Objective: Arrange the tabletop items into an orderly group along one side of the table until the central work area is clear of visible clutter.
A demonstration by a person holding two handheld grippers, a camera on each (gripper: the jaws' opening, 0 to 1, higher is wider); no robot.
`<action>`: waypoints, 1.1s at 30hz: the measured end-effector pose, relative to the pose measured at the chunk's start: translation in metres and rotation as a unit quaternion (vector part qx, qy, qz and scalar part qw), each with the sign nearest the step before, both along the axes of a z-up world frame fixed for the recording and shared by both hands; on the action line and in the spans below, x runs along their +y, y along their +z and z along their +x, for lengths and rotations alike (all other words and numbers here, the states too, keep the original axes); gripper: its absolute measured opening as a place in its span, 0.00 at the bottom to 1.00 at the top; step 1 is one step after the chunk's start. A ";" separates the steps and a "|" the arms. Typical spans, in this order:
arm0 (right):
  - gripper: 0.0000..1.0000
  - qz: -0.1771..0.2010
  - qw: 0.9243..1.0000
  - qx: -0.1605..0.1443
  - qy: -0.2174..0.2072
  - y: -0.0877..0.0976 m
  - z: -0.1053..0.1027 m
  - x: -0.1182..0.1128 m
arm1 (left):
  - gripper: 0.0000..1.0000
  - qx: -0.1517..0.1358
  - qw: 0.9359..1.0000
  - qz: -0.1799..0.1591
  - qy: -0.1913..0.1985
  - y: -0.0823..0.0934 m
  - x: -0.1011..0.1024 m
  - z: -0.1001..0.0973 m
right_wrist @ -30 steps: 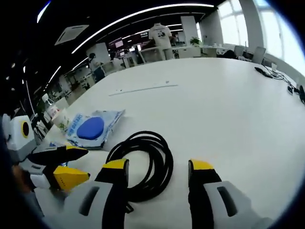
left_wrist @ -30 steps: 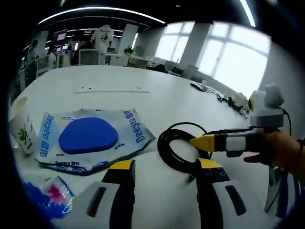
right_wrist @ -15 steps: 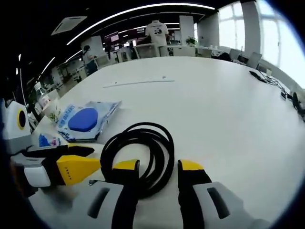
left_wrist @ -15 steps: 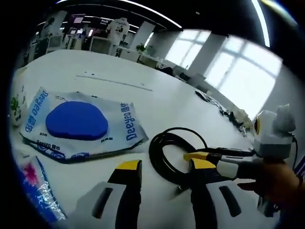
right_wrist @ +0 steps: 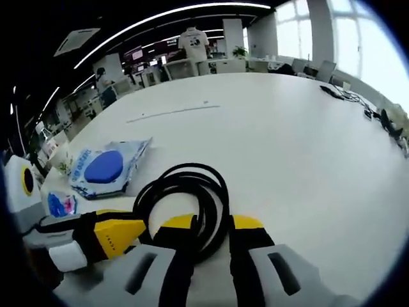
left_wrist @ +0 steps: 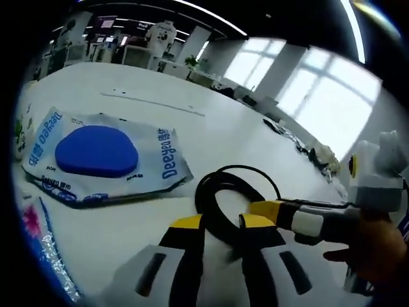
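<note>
On the white surface (right_wrist: pixel 300 147), both grippers' fingers pinch the coiled black cable (right_wrist: pixel 192 192), which may uncoil if lifted unevenly.

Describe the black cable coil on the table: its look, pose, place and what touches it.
The black cable is a thick, rubbery-looking cord wound in several overlapping loops, lying flat on the white table. It sits to the right of the blue-printed plastic packet, apart from it. In the right gripper view, the right gripper has its jaws narrowed around the coil's near edge. In the left gripper view, the left gripper is narrowed around the near strands too. Whether either jaw pair fully pinches the cable cannot be told.
</note>
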State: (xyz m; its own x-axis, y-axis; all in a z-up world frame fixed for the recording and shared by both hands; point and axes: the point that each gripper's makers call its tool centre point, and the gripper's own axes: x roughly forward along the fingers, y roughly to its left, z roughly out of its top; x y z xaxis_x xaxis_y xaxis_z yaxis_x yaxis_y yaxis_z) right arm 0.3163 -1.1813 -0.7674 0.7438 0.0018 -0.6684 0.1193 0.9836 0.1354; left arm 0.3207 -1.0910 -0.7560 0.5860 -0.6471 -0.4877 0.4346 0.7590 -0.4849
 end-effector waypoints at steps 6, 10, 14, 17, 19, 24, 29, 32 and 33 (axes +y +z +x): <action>0.12 0.017 1.000 0.005 -0.025 0.000 -0.003 -0.002 | 0.12 0.023 1.000 -0.005 0.011 -0.003 0.002 0.000; 0.08 0.030 0.999 0.003 -0.030 0.002 -0.005 -0.002 | 0.10 0.028 1.000 -0.006 0.014 -0.004 0.003 0.001; 0.04 0.046 0.998 0.001 -0.032 0.003 -0.005 0.000 | 0.01 0.024 0.999 -0.025 0.004 0.001 -0.003 0.002; 0.04 0.050 0.998 0.001 -0.036 0.004 -0.006 0.000 | 0.01 0.029 0.999 -0.028 0.003 0.002 -0.004 -0.001; 0.04 0.056 0.998 0.000 -0.040 0.005 -0.006 0.000 | 0.01 0.029 0.999 -0.031 0.001 0.003 -0.005 -0.002; 0.04 0.062 0.997 0.002 -0.035 0.005 -0.009 0.006 | 0.01 0.032 0.999 -0.038 -0.006 0.004 -0.011 -0.008; 0.04 0.064 0.997 0.006 -0.038 0.005 -0.010 0.007 | 0.01 0.026 0.999 -0.029 -0.011 0.004 -0.008 -0.008; 0.03 0.064 0.997 0.006 -0.038 0.005 -0.011 0.006 | 0.01 0.010 1.000 -0.016 -0.014 0.006 -0.006 -0.006; 0.03 0.064 0.997 0.006 -0.038 0.005 -0.011 0.006 | 0.01 0.004 1.000 -0.010 -0.015 0.006 -0.005 -0.006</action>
State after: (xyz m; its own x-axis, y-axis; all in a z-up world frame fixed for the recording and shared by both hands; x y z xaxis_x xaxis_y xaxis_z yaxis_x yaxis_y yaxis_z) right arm 0.3056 -1.1750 -0.7628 0.7368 0.0317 -0.6753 0.1951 0.9465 0.2572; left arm 0.3152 -1.0957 -0.7500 0.5616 -0.6747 -0.4789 0.4535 0.7351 -0.5039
